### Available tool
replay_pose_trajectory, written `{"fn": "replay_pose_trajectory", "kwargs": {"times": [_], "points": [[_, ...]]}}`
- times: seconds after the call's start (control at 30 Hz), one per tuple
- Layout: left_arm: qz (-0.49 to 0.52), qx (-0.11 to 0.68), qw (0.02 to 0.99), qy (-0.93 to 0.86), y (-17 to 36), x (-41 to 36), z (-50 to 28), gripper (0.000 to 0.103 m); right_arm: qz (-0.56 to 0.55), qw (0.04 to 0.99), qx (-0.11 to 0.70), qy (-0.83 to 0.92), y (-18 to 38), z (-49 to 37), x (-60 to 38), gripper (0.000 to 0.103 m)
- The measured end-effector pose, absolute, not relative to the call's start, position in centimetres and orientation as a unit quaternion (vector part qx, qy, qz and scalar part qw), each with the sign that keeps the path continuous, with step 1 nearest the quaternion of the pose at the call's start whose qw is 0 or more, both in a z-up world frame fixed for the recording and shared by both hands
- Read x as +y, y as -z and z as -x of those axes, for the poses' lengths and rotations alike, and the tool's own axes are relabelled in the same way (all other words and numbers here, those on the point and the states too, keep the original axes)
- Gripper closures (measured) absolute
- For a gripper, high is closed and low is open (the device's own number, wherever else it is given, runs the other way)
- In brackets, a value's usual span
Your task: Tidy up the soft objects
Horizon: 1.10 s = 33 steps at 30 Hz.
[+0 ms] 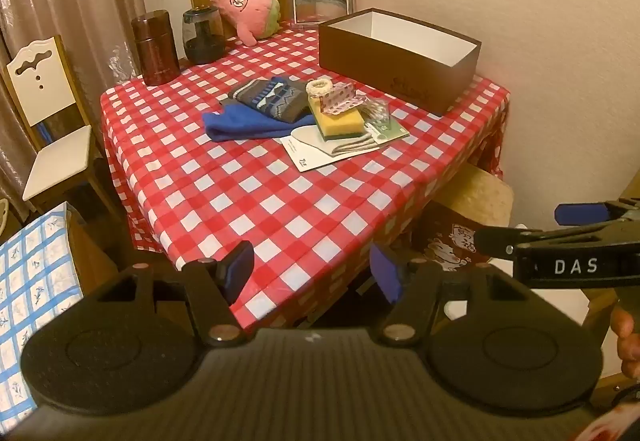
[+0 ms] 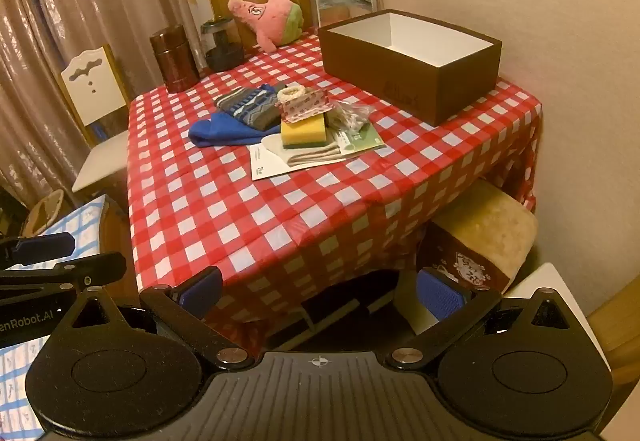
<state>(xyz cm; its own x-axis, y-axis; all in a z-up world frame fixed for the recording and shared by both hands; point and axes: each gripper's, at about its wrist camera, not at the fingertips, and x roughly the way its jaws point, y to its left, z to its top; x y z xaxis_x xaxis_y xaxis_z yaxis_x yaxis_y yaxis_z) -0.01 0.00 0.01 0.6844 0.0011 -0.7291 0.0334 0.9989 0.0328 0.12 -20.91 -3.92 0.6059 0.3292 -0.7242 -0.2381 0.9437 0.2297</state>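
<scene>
Box (image 2: 412, 65) at upper right of bench (image 2: 256, 209): empty. Soft pile, sponge (image 2: 303, 132) and blue cloth (image 2: 224, 132) included, unsorted at centre frame. Left gripper (image 1: 312, 273) and right gripper (image 2: 320, 293): fingers wide, holding nothing. Nothing yet done.

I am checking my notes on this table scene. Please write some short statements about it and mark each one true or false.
1. The brown cardboard box is open and empty. True.
2. The yellow sponge lies inside the box. False: it sits on the pile beside the box.
3. The pink star-shaped plush toy sits at the table's far edge. True.
4. The left tongs grip the folded blue cloth. False: they are open, holding nothing.
</scene>
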Motion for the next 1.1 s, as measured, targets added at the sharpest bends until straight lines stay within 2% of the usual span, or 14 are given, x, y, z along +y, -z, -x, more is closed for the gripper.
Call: {"fn": "replay_pose_trajectory", "kwargs": {"times": [1.1], "points": [[-0.019, 0.399, 0.917, 0.011, 0.11, -0.91, 0.17, 0.041, -0.053, 0.895, 0.414, -0.157, 3.26, 0.33, -20.41, 0.000]]}}
